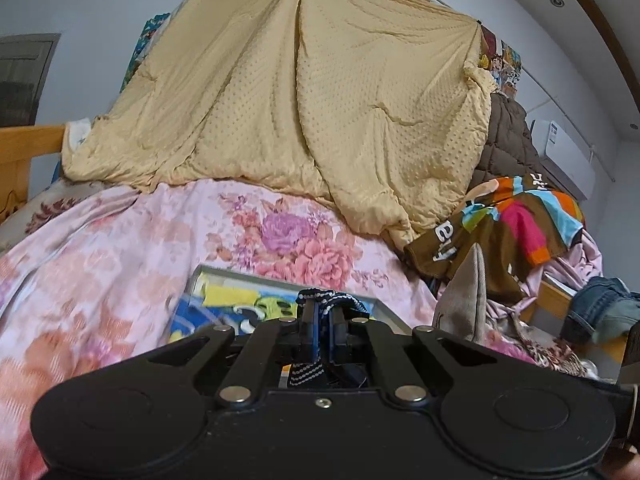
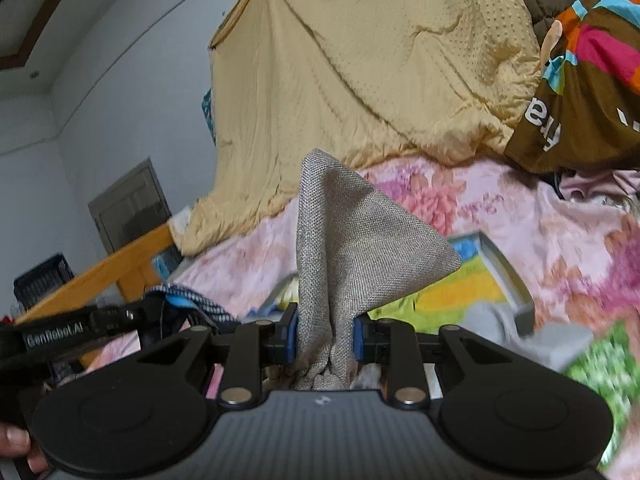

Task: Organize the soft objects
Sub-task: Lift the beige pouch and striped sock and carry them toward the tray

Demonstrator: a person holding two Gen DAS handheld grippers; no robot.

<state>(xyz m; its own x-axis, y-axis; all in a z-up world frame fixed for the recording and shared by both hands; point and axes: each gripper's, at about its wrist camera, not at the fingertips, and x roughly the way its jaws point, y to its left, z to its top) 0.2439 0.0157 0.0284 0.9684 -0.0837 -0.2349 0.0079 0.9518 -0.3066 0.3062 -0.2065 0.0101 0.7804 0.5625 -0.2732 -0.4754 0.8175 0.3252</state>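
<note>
My left gripper [image 1: 323, 322] is shut on a dark blue knitted cloth with white dots [image 1: 329, 300], held above a grey box with a colourful bottom [image 1: 240, 300] on the floral bedspread. My right gripper [image 2: 326, 334] is shut on a grey woven cloth [image 2: 352, 248] that stands up in a peak; it also shows in the left wrist view [image 1: 468, 300]. In the right wrist view the left gripper with the blue cloth [image 2: 192, 300] is at the left, and the box [image 2: 496, 268] lies behind the grey cloth.
A tan quilt [image 1: 304, 100] hangs over the back of the bed. A brown multicoloured garment [image 1: 504, 232] and jeans [image 1: 604, 304] lie at the right. A wooden bed rail [image 2: 120, 264] runs at the left. A grey cloth [image 2: 520, 336] lies by the box.
</note>
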